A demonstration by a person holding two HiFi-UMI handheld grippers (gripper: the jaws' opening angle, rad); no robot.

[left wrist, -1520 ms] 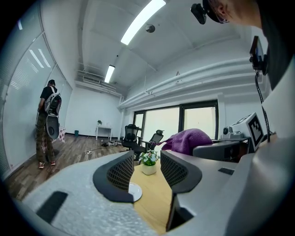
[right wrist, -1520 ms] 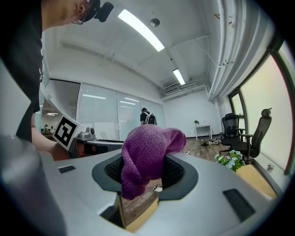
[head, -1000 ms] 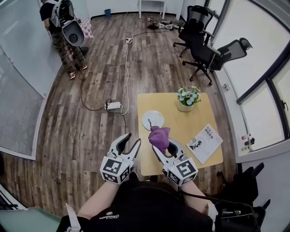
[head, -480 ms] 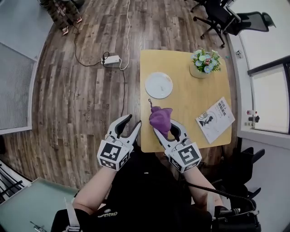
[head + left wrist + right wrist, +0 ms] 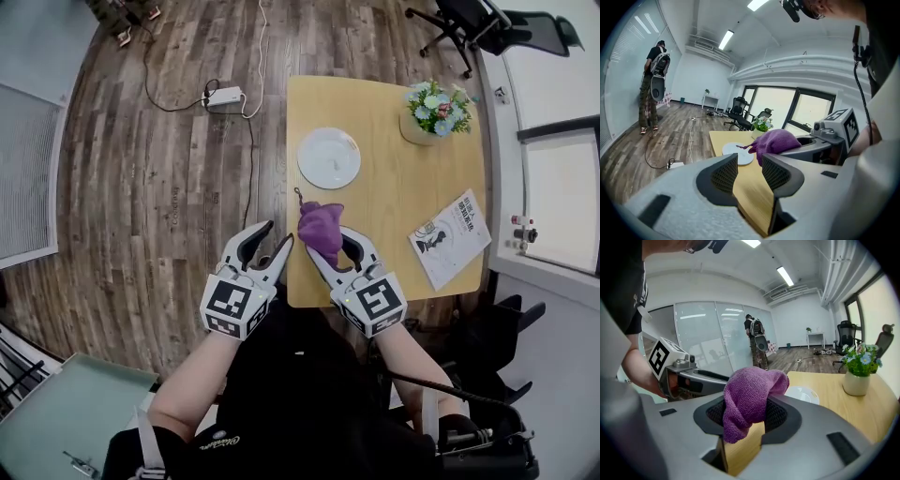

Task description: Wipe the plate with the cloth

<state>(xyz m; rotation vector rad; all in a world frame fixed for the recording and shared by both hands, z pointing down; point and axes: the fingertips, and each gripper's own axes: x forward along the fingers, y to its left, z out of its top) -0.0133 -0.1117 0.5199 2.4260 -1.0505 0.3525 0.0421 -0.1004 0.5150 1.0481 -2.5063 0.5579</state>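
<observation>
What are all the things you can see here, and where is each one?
table: one, yellow wood, in front of the person
plate: one, white, on the table near its left edge
cloth: one, purple, held over the table's near part
flower pot: one, pale with mixed flowers, far right corner of the table
booklet: one, white, right edge of the table
office chairs: two, black, on the floor beyond the table
power strip: one, white with a cable, on the floor left of the table
other person: one, standing by the glass wall
left gripper: one, grey, jaws apart and empty, left of the cloth
right gripper: one, grey, jaws closed on the cloth
</observation>
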